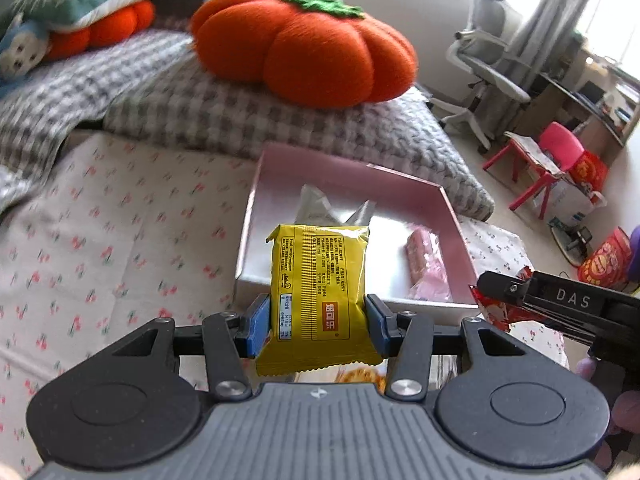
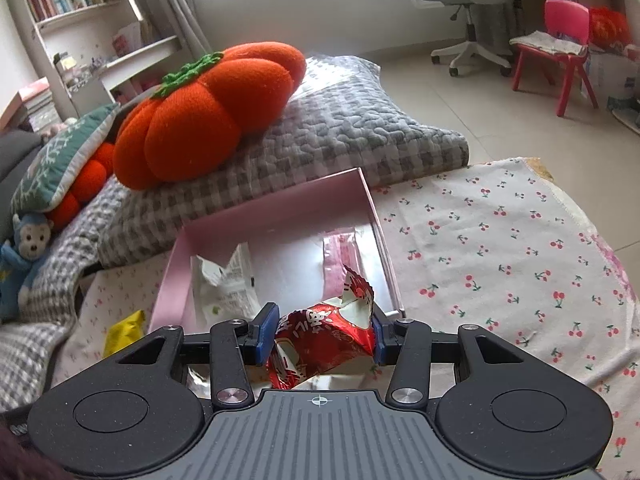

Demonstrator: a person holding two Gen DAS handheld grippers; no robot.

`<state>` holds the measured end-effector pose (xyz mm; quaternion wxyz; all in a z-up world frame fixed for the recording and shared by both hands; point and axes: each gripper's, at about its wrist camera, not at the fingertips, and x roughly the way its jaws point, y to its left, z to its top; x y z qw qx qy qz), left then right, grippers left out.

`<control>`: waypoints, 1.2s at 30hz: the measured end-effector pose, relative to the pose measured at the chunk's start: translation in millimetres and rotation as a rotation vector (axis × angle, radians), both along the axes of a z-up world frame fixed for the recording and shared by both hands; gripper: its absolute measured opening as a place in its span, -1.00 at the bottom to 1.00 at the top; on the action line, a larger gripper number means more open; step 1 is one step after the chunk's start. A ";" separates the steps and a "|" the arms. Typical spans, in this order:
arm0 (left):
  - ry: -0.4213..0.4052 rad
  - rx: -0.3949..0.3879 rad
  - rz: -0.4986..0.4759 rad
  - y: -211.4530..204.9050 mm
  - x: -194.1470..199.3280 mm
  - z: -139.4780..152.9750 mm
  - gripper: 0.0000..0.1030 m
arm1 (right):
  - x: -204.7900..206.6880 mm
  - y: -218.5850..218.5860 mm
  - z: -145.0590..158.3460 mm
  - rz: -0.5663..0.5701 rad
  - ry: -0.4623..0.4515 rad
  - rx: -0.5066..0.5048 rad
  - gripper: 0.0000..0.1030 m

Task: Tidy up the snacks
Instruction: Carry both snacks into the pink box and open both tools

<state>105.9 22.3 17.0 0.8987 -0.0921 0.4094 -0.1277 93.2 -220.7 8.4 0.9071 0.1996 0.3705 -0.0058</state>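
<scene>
left gripper [image 1: 318,320] pinches a yellow pack [image 1: 318,284] above the pink box's [image 1: 348,168] near edge; right gripper [image 2: 324,334] pinches a red pack [image 2: 320,336] there too.

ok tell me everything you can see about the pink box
The pink box is a shallow, open rectangular tray with low walls, seemingly glossy cardboard, and a pale shiny floor. It sits flat on the cherry-print cloth, its far edge near the grey checked blanket. Inside lie a white packet and a pink packet.
</scene>
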 end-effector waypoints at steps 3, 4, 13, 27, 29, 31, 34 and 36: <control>0.000 0.002 -0.011 -6.3 11.3 -2.2 -0.10 | 3.0 -4.0 -0.8 -0.007 -0.008 0.006 -0.14; 0.006 0.010 -0.016 -8.9 13.9 -2.5 -0.10 | 3.7 -5.5 -1.3 -0.007 -0.011 0.006 -0.14; 0.055 0.083 -0.085 -35.7 44.8 -17.0 -0.10 | 27.8 -16.3 -12.8 0.038 0.014 0.068 -0.13; 0.094 0.177 -0.120 -45.4 78.1 -40.3 -0.11 | 65.0 -0.2 -33.6 0.136 0.058 -0.003 -0.13; 0.093 0.177 -0.106 -39.7 81.7 -47.4 -0.11 | 69.4 0.6 -36.8 0.148 0.055 -0.002 -0.13; 0.085 0.165 -0.101 -35.2 83.9 -53.0 -0.11 | 72.8 0.5 -39.5 0.155 0.052 0.004 -0.13; 0.059 0.143 -0.111 -33.3 85.9 -56.4 -0.11 | 77.3 0.4 -43.7 0.166 0.052 0.010 -0.13; 0.047 0.140 -0.116 -32.1 85.9 -58.0 -0.11 | 80.3 0.0 -46.8 0.168 0.056 0.014 -0.13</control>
